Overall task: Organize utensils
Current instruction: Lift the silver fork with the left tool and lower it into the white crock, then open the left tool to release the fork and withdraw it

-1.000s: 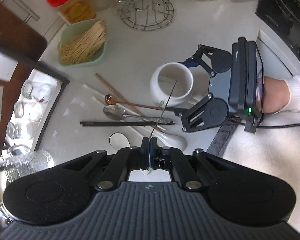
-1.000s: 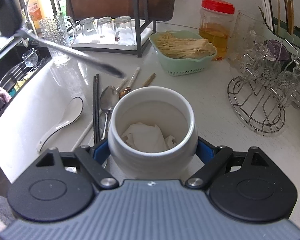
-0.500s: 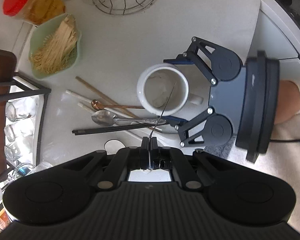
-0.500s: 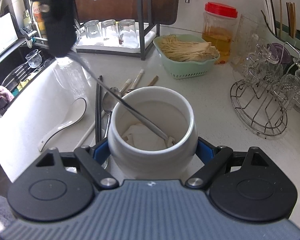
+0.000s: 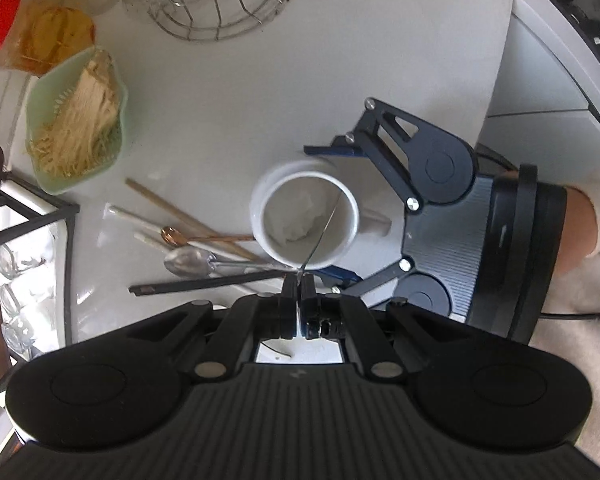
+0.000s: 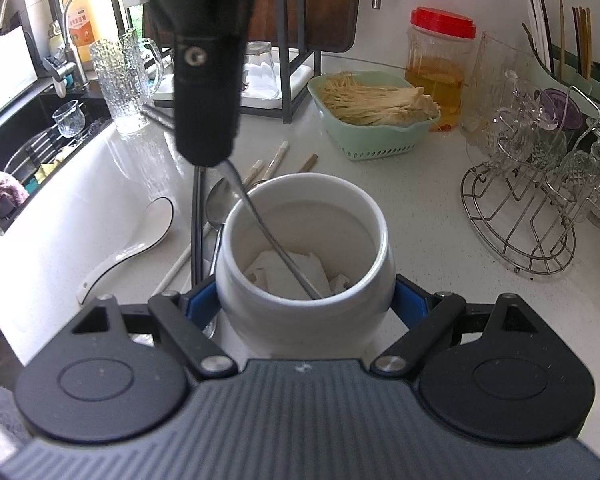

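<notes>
Counts on the counter

One white crock (image 6: 304,248), one metal utensil (image 6: 276,248) in it, one steel spoon (image 5: 188,261), one copper spoon (image 5: 172,236), one white ceramic spoon (image 6: 140,236), one pair of black chopsticks (image 5: 204,282), one green basket (image 6: 374,136), one red-lidded jar (image 6: 440,64), one wire rack (image 6: 520,216). Pale chopsticks (image 5: 188,216) beside the crock overlapping, number unclear. Two grippers: left (image 5: 299,280), right (image 6: 304,300).

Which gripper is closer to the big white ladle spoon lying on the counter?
Left. The left gripper hangs just above and beside the white ladle spoon, lowering a metal utensil into the white jar. The right gripper sits farther away, clamped around that jar.
</notes>
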{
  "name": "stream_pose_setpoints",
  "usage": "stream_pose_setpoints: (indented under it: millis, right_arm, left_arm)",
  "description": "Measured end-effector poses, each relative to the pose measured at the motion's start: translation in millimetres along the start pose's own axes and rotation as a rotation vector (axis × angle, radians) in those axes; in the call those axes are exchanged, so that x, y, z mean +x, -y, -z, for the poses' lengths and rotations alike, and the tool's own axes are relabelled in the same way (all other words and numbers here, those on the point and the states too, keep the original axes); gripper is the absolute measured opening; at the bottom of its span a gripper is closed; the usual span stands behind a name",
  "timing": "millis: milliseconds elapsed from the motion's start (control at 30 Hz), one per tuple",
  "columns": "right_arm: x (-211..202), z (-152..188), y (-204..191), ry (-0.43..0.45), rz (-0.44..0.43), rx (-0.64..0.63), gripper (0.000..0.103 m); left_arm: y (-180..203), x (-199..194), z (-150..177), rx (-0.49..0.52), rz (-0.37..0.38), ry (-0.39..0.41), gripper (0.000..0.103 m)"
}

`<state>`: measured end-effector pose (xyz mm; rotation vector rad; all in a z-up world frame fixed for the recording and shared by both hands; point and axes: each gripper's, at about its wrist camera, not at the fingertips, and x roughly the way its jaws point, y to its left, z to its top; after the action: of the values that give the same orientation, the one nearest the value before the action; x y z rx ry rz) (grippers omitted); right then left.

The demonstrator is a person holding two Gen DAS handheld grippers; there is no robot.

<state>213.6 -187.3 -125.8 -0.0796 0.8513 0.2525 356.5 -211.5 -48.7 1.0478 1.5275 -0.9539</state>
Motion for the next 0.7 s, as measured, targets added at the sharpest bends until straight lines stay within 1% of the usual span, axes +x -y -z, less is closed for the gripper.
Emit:
stream_pose_setpoints:
  millis: [33, 67, 100, 133, 167, 200, 267, 333, 433, 533, 700]
  right_arm:
    - [0.1, -0.1, 0.1, 0.000, 0.000, -0.001, 0.091]
    - [0.1, -0.3, 0.3, -0.001, 0.000, -0.001, 0.091]
    - [0.3, -0.4, 0.3, -0.002, 0.000, -0.002, 0.091]
    - [0.4, -0.7, 0.5, -0.003, 0.000, -0.003, 0.091]
    - [0.4, -1.0, 0.4, -0.005, 0.000, -0.004, 0.091]
    - [0.5, -1.2, 0.1, -0.006, -0.001, -0.005, 0.091]
    - [0.6, -1.8, 0.0, -0.009, -0.003, -0.006, 0.091]
    - [1.2, -2.7, 0.1, -0.013, -0.003, -0.008, 0.091]
    - [1.6, -2.8, -0.3, -0.013, -0.003, -0.008, 0.091]
    - [1.8, -2.3, -0.2, -0.008, -0.003, -0.006, 0.091]
    - [1.6, -1.5, -1.1, -0.004, 0.003, 0.004, 0.091]
  left_arm:
    - [-1.7, -1.1, 1.3, -0.009, -0.003, 0.018, 0.002]
    - [-2.9, -2.0, 1.8, -0.028, -0.003, 0.027, 0.006]
    - [-6.4, -1.8, 2.8, -0.052, 0.003, 0.038, 0.017]
    - [-9.2, -2.4, 4.9, -0.076, 0.010, 0.054, 0.025]
    - [-11.0, -3.1, 8.1, -0.092, 0.012, 0.071, 0.041]
    - [-11.3, -4.3, 11.8, -0.097, 0.010, 0.092, 0.045]
    - [-11.7, -6.4, 19.7, -0.103, 0.014, 0.132, 0.045]
    - [-14.6, -9.3, 28.7, -0.140, 0.021, 0.177, 0.045]
    - [-15.7, -15.5, 44.8, -0.188, 0.008, 0.272, 0.045]
    - [-14.8, -17.7, 59.6, -0.246, 0.032, 0.357, 0.045]
    - [-5.4, -15.1, 74.8, -0.301, 0.013, 0.454, 0.045]
